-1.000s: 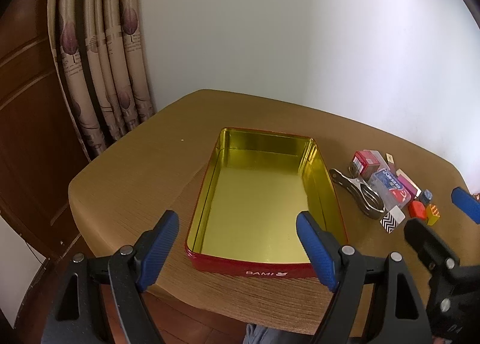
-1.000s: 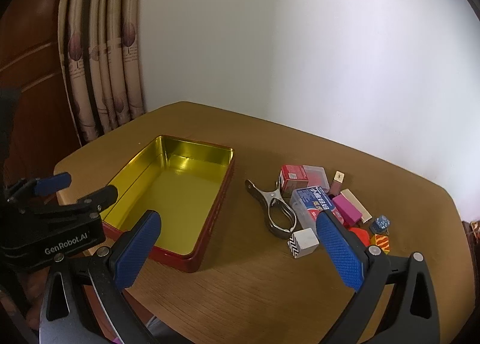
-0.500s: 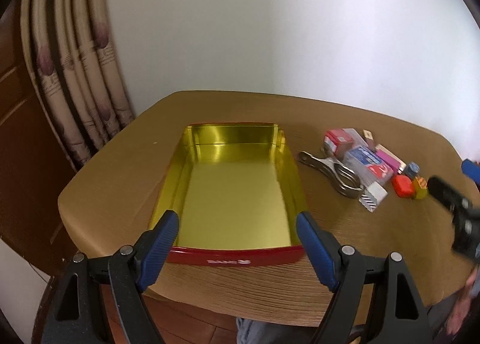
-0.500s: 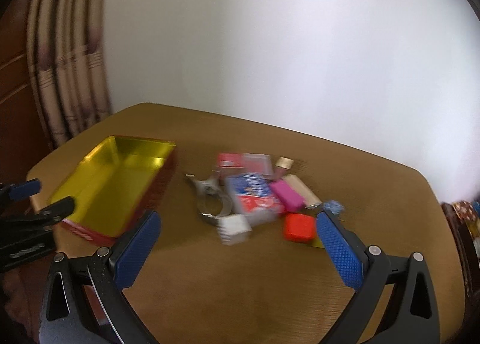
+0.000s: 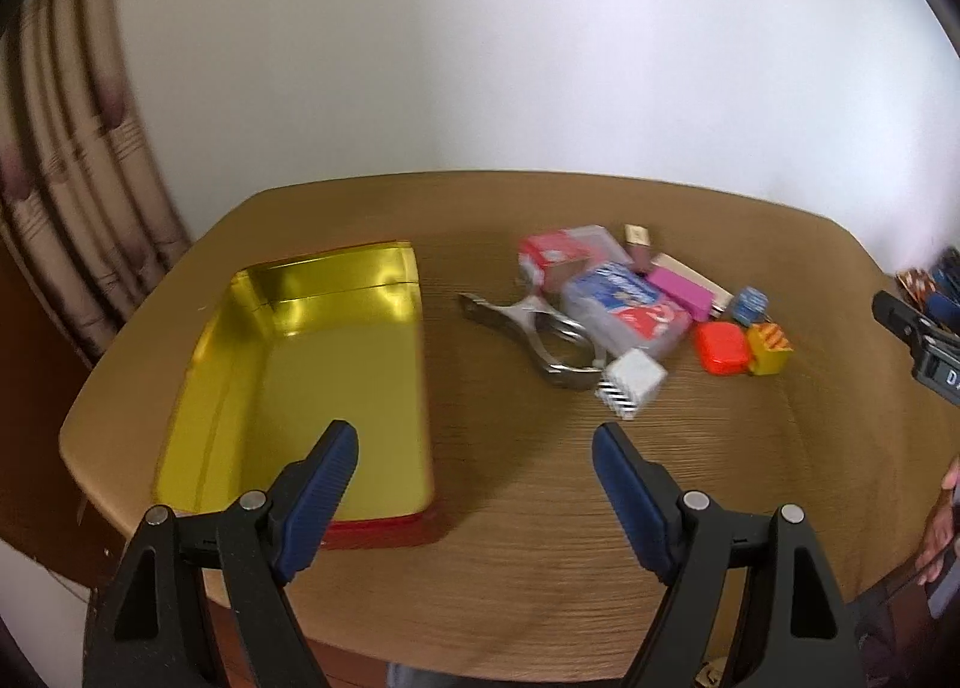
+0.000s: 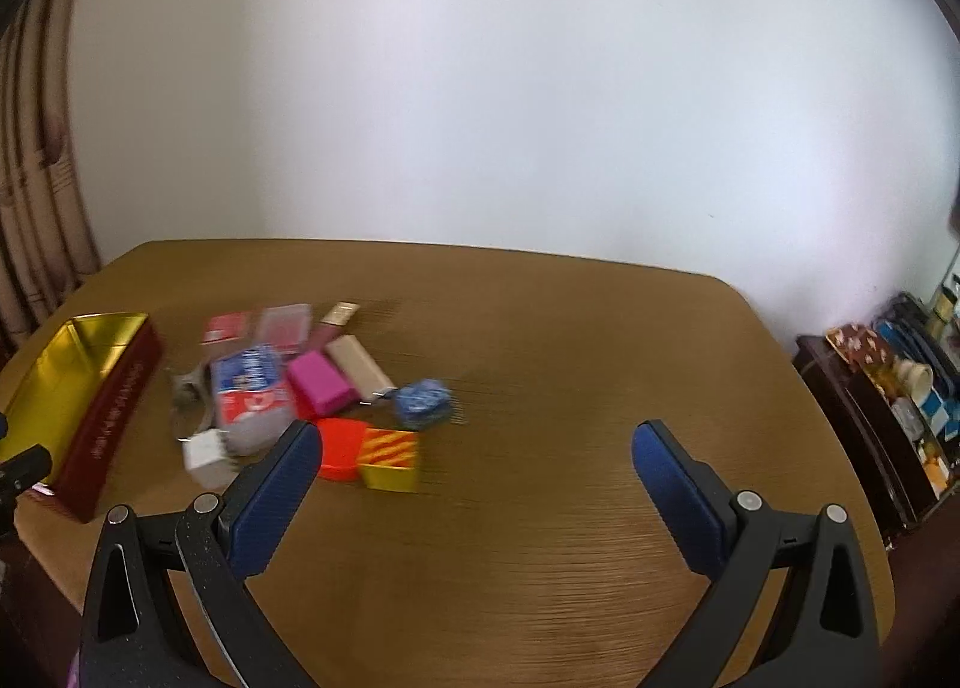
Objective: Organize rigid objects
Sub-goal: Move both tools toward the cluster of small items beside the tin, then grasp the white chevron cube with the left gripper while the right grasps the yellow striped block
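Note:
An open red tin [image 5: 414, 352] with a gold inside lies on the left of the wooden table [image 5: 540, 508]; nothing is in it. Right of it sits a cluster: a metal clamp [image 5: 540, 334], a blue-and-red card box [image 5: 630, 310], a pink block [image 5: 684, 286], a white striped cube [image 5: 633, 391], a red block [image 5: 723, 349], a yellow striped block [image 5: 768, 349]. My left gripper [image 5: 474, 460] hangs open above the table's near edge, holding nothing. My right gripper [image 6: 474, 460] is open above bare table, right of the red block [image 6: 339, 448] and yellow block [image 6: 390, 457]; the tin [image 6: 114, 406] shows at the left.
A white wall runs behind the table, with curtains [image 5: 66, 178] at the left. A dark shelf [image 6: 882, 388] full of small items stands beyond the table's right end. The right half of the table [image 6: 600, 388] is bare wood. A hand [image 5: 942, 532] shows at the right edge.
Both grippers have swung right. The tin slid leftwards in each view and the object cluster came towards the middle. Both stayed open and nothing was picked up.

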{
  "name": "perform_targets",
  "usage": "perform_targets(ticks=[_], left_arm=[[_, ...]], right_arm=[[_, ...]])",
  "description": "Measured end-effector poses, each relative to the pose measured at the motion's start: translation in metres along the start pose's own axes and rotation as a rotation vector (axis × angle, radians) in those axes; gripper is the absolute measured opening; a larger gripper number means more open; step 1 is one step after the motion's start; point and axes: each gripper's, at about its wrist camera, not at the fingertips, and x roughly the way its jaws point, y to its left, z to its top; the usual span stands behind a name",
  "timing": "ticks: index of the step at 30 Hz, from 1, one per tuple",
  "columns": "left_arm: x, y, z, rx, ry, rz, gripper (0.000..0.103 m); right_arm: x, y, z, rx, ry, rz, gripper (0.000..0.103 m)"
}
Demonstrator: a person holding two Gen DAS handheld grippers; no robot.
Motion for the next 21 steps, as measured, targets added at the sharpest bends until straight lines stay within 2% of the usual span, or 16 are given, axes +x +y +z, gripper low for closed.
perform_targets(ticks=[4, 9, 14, 16, 21], left_arm=[[0.021, -0.027, 0.008, -0.003, 0.071, -0.094, 0.083], [0.046, -0.053, 0.013, -0.011, 0.135, -0.152, 0.083], [0.079, -0.053, 0.022, -0.135, 0.237, -0.225, 0.083], [0.087, -0.053, 0.024, -0.170, 0.247, -0.229, 0.083], [0.103, -0.064, 0.028, -0.169, 0.269, -0.173, 0.083]], right_arm=[[0.016, -0.028, -0.005, 0.045, 0.048, 0.002, 0.103], [0.021, -0.052, -0.012, 0.085, 0.063, -0.001, 0.103], [0.032, -0.071, -0.019, 0.152, 0.109, 0.029, 0.103], [0.037, -0.076, -0.022, 0.168, 0.124, 0.038, 0.103], [0.045, -0.080, -0.030, 0.189, 0.160, 0.059, 0.103]])
